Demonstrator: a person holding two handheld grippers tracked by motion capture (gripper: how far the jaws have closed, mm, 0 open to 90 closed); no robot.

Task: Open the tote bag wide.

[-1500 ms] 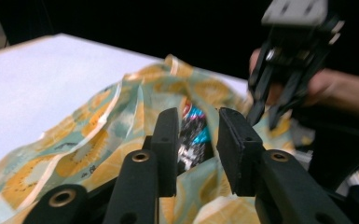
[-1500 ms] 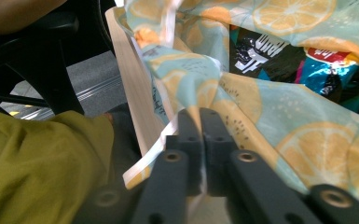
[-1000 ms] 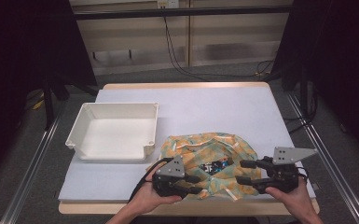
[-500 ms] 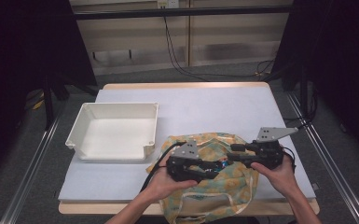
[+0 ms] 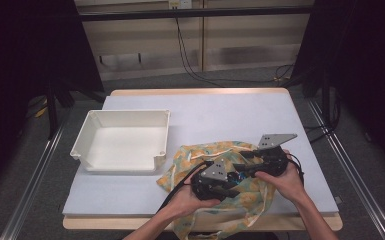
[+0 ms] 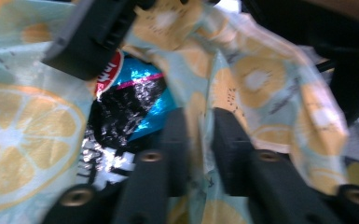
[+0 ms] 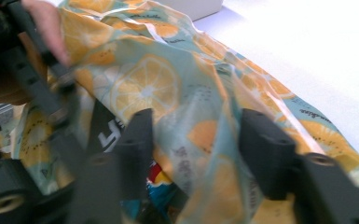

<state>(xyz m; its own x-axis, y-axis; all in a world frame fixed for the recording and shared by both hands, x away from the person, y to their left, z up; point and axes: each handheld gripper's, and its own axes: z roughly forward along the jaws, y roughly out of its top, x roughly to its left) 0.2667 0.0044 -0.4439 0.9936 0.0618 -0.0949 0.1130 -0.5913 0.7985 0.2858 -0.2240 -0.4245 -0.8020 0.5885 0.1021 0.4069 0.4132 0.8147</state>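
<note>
Your left tool (image 5: 228, 181) sits at about 6 o'clock on the white surface (image 5: 220, 115), just left of your right tool (image 5: 245, 167), and both are buried in the citrus-print cloth bag (image 5: 200, 155). In the left gripper view your left tool (image 6: 200, 140) has its jaws nearly together, pinching a fold of the bag (image 6: 270, 79) between the pads; they have just been closing on that fabric. Through the bag's mouth, toward 10 o'clock from the jaws, you can see a shiny blue and black snack packet (image 6: 130, 102) lying inside.

In the right gripper view your right tool (image 7: 200, 144) has its jaws set about halfway apart, with a ridge of the bag (image 7: 144, 88) rising between them. The cloth lies against the pads, but whether they press on it cannot be told from that view. A corner of the packet (image 7: 156, 179) peeks out low between them.

The bag lies at the near edge of the surface, its lower hem hanging over at 6 o'clock. The white tray (image 5: 87, 137) stands at about 9 o'clock, just beside the bag.
</note>
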